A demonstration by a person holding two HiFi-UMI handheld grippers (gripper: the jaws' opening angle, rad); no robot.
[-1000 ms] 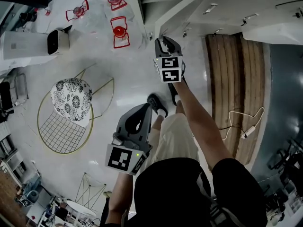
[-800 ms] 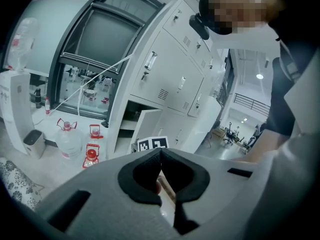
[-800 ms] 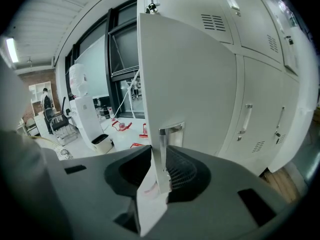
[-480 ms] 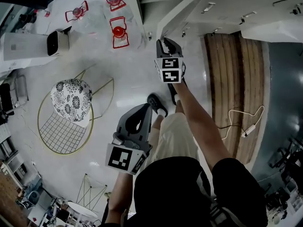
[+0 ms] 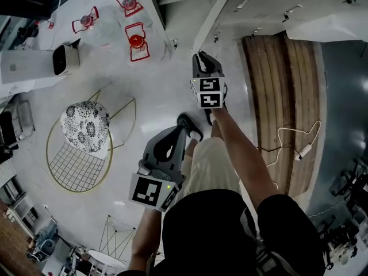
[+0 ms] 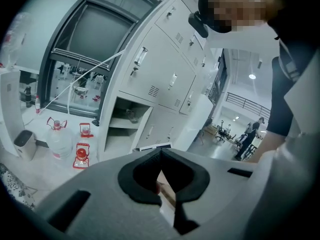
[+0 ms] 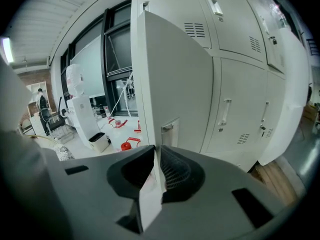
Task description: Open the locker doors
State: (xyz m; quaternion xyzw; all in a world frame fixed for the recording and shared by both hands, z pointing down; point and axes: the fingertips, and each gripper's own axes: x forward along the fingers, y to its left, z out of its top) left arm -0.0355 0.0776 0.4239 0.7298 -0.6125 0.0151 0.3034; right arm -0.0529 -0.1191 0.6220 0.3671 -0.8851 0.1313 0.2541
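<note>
Evidently, the opening of one door is in hand. The free edge of a tall white sheet-metal locker door point(image 7: 170, 84), standing partly open at the far side of the scene, is clamped between the jaws of the right gripper point(image 7: 156, 151), just below the door's small latch plate. The left gripper point(image 6: 161, 154) is held nearer, close to the person's body, with its jaws closed together on nothing.

The next move is judged to call for a pull along the door's arc about its hinge, so that the thin edge is not twisted out of the grip. After that, a release and a reach to one of the closed white locker doors with bar handles point(image 7: 237, 109) to the right would be called for.

In the left gripper view, an open locker compartment point(image 6: 122, 125) with one shelf is seen. A small object stands on that shelf but cannot be identified, and the lower space appears bare. Left of it on the floor, clear water bottles in red carrying frames point(image 6: 81, 155) are set, and a small white bin point(image 6: 22, 144) stands further left, its contents hidden.
</note>
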